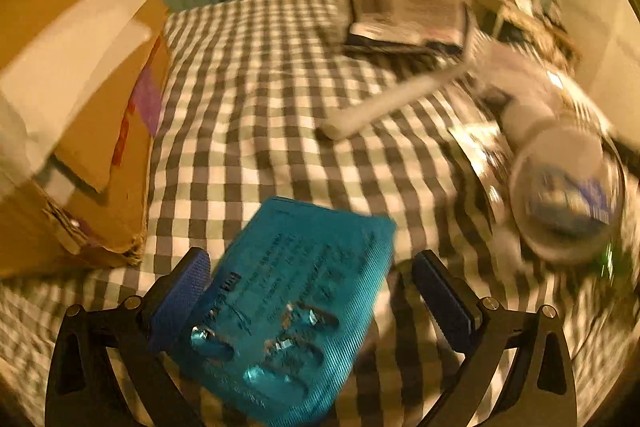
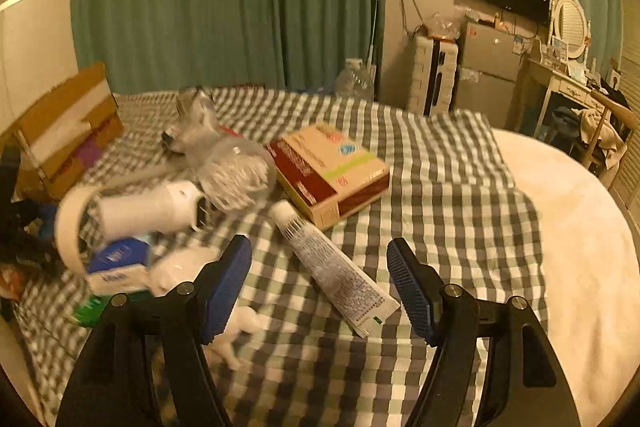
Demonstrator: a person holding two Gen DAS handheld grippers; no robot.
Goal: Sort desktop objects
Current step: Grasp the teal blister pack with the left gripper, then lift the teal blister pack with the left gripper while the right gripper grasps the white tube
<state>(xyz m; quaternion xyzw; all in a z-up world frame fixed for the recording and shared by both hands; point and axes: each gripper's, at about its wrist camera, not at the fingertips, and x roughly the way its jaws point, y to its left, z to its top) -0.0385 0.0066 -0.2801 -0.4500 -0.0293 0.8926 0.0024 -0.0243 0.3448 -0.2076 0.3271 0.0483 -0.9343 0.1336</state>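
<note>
In the left wrist view, a blue blister pack of pills [image 1: 288, 307] lies tilted between the fingers of my left gripper [image 1: 308, 291], against the left pad [image 1: 180, 299] and apart from the right one; the jaws stand wide. In the right wrist view, my right gripper [image 2: 320, 283] is open and empty above the checked cloth [image 2: 440, 187]. A white tube [image 2: 332, 267] lies between its fingers, cap pointing away. A cream and maroon box [image 2: 332, 171] lies beyond the tube.
A brown cardboard box [image 1: 80, 107] stands at the left, also in the right wrist view [image 2: 68, 131]. Left of the right gripper lie a tape roll [image 2: 72, 227], a white bottle [image 2: 148, 211], crumpled clear plastic [image 2: 228, 163] and a blue-white packet [image 2: 116, 267]. The left wrist view is blurred.
</note>
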